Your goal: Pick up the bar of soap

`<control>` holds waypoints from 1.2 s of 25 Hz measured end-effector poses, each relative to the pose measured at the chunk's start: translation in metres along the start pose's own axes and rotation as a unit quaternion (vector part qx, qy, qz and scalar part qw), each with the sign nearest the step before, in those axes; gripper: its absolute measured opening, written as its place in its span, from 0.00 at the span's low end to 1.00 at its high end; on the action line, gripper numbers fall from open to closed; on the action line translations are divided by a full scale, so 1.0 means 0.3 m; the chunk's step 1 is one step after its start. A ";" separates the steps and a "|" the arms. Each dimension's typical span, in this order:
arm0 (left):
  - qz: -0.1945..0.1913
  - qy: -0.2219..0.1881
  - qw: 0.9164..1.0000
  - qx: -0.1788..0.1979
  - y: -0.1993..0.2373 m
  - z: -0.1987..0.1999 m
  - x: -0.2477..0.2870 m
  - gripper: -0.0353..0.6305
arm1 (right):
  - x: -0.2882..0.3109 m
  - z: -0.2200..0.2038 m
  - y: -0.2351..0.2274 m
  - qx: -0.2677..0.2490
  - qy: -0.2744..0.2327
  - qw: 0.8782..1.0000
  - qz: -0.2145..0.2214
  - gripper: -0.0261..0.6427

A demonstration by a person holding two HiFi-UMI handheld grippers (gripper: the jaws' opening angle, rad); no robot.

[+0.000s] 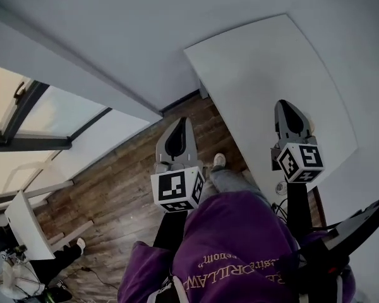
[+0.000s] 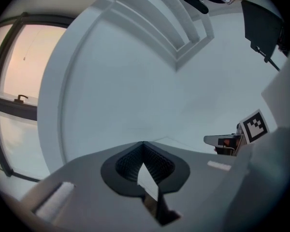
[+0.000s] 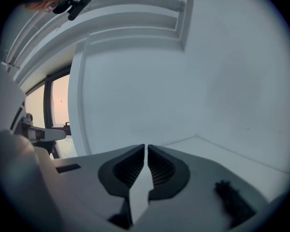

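Head view: left hand-held gripper, right hand-held gripper pressed together, empty.
No soap seen; shut jaws may shove it.

You stand on a dark wooden floor facing a plain white wall. A white bench meets that wall at your right. At your left, a dark-framed window glows with pale warm light, with a small white table near it.
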State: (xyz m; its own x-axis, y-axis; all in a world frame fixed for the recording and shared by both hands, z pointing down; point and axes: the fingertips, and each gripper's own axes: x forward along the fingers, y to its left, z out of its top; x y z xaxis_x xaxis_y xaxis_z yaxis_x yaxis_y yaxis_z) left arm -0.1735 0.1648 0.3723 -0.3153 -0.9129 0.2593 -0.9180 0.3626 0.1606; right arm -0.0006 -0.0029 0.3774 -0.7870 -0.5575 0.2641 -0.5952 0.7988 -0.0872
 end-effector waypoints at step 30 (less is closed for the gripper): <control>-0.372 0.055 0.925 0.064 -0.559 0.101 0.568 0.06 | -0.240 0.045 -0.408 0.072 -0.038 0.947 -0.312 0.10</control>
State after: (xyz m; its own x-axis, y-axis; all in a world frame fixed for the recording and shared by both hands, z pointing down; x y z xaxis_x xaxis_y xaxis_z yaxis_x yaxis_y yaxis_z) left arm -0.0805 -0.0575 0.3606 0.4341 -0.8738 0.2194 -0.8944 -0.3888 0.2211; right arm 0.1268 -0.0636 0.3562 -0.2807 -0.9297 0.2386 -0.9598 0.2724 -0.0677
